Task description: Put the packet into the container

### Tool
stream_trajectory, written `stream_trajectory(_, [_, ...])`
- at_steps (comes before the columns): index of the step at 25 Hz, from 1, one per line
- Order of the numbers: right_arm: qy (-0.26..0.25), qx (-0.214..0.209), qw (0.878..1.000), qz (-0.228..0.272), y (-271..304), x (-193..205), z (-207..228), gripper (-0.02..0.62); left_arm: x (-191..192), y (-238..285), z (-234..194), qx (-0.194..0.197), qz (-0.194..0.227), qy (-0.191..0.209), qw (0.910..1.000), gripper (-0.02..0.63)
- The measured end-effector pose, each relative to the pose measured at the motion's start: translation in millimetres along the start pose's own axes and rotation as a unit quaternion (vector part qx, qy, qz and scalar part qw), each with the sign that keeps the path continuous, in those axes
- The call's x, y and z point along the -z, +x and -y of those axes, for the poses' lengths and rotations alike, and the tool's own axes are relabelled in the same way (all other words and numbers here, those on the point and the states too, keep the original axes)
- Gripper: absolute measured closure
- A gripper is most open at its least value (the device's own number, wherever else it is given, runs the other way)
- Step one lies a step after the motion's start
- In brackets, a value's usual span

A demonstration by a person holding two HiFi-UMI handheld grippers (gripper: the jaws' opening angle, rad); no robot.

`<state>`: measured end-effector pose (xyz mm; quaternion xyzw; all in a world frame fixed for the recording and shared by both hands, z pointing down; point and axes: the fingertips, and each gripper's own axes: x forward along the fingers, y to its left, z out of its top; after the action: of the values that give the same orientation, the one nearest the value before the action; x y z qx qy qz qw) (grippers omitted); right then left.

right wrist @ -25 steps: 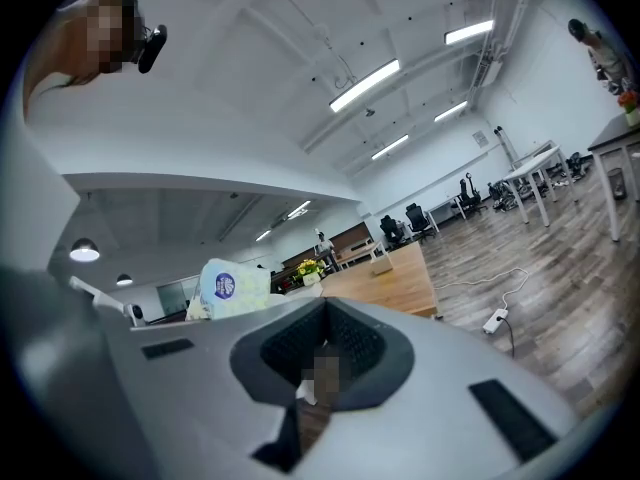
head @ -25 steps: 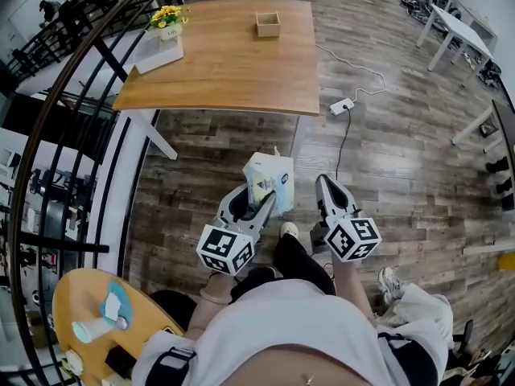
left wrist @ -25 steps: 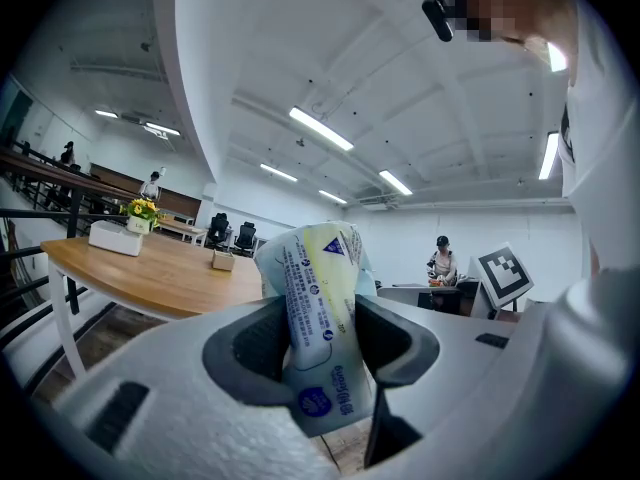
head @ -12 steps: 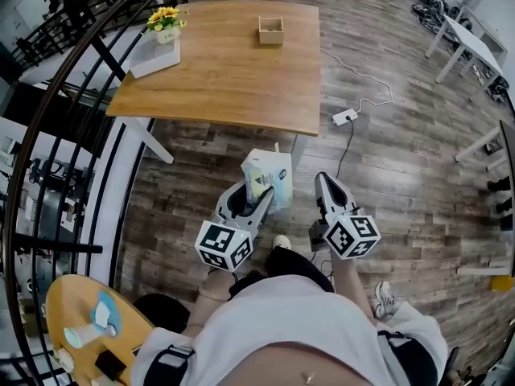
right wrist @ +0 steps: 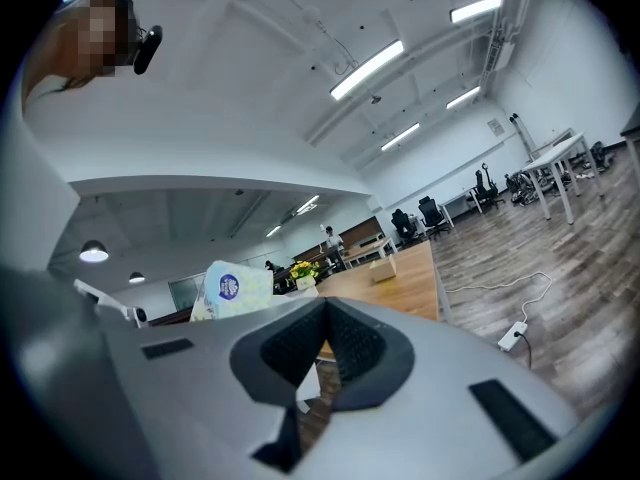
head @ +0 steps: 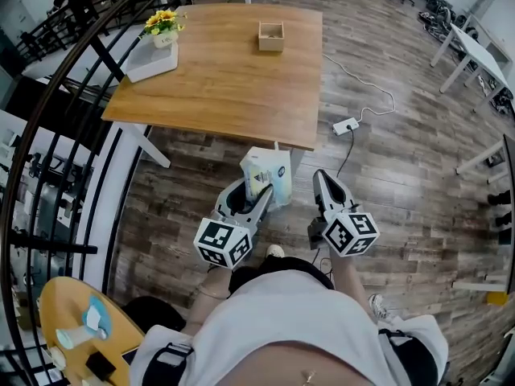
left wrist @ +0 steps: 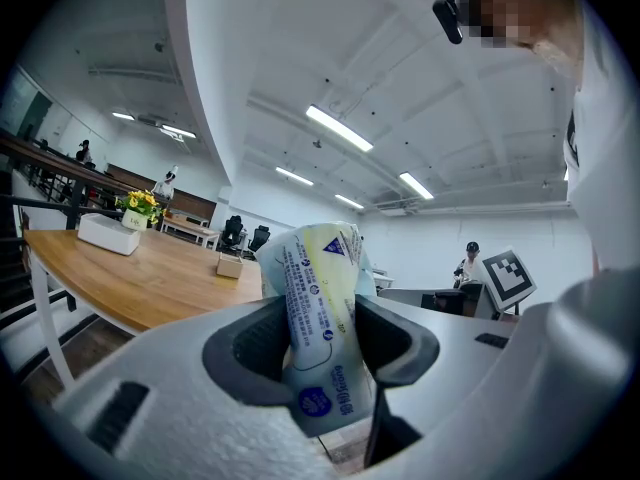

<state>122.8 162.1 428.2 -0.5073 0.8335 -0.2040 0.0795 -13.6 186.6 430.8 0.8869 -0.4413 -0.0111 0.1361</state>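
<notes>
- Now the packet is pinched upright between the jaws of the left tool. Its lower half is clamped and its top stands clear above them.
- Blue print and a yellow band are shown on the packet's pale wrapper.
- The right tool is held just beside the left one, apart from the packet. Its jaws are pressed together, and nothing is held between them.
- Both tools are carried over the wooden floor, just short of the near edge of the surface.
- The container, a small open wooden box, is set near the far edge of the surface, well apart from the packet.
- Flowers are placed by a white box at the surface's far left corner.
- A power strip is laid on the floor to the right of the surface, with its cable trailed away.
</notes>
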Motion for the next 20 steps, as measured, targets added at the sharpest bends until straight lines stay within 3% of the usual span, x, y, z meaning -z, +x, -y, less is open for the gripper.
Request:
stream_trajectory(13, [0.003,-0.007,1.000,-0.010,10.6,-4.2,20.8,0.583,-0.9,30.2,2.6,0.004,-0.001,0.000,1.0000,0.416])
stream_trajectory(20, [0.006,-0.012,1.000,-0.016,17.0,-5.0,19.8,0.583,0.0,25.1,-6.0,-0.015,-0.008,-0.003,0.9999,0.416])
